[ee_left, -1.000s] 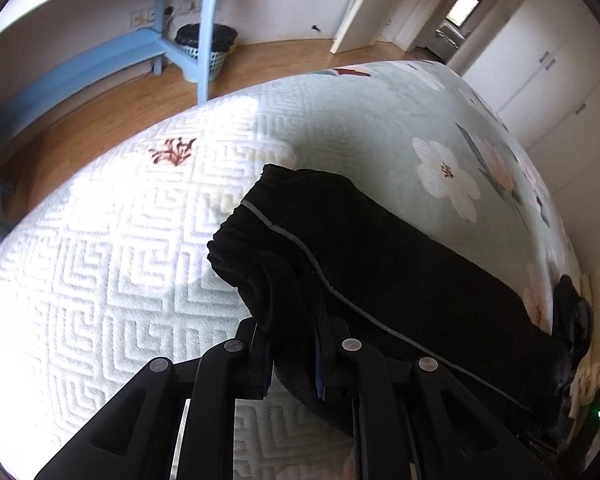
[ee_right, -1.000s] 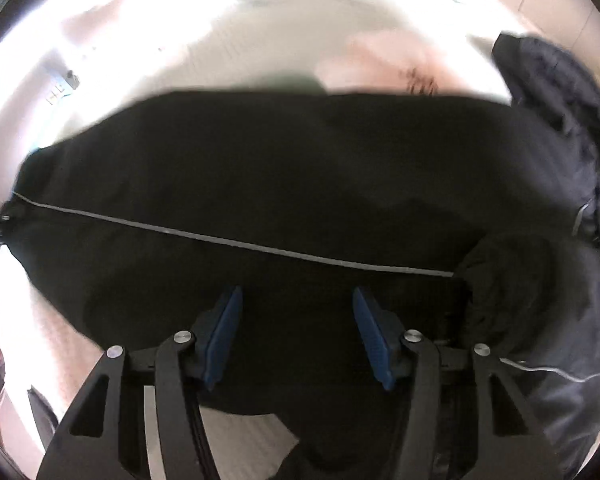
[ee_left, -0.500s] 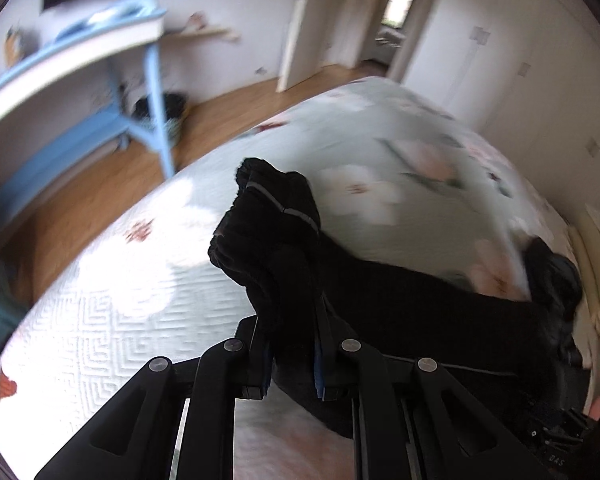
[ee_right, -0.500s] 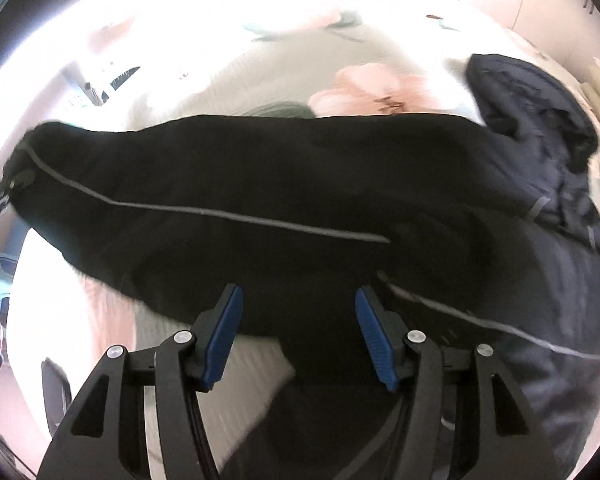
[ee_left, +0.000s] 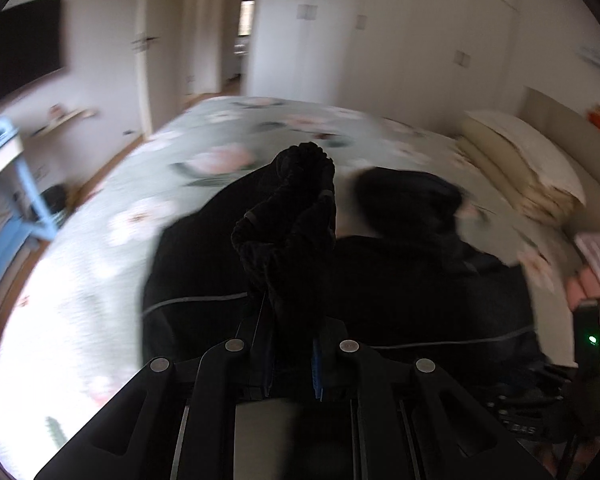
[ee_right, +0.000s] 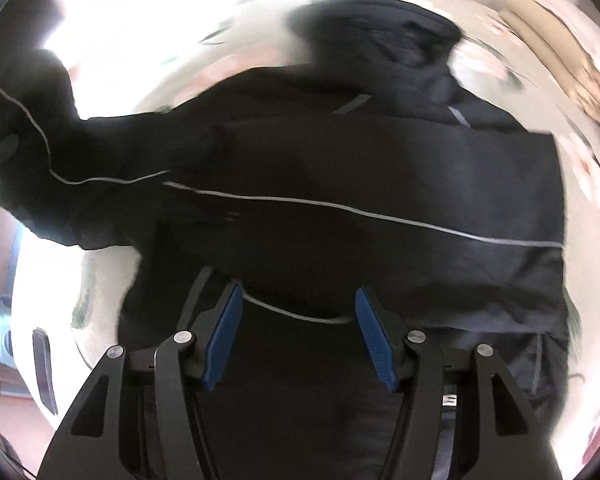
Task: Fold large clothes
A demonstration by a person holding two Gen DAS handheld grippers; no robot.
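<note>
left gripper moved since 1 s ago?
Yes. The left gripper, shut on the jacket sleeve, swung from the blue desk toward the pillows.

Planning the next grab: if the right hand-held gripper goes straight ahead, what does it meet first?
Probably the black jacket on the bed; the open right hand-held gripper points at its body, though depth is unclear.

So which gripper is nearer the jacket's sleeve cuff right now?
Left. The left gripper has its jaws shut on the sleeve cuff of the black jacket. The right gripper hangs open over the jacket's body, off to the side of the cuff.
</note>
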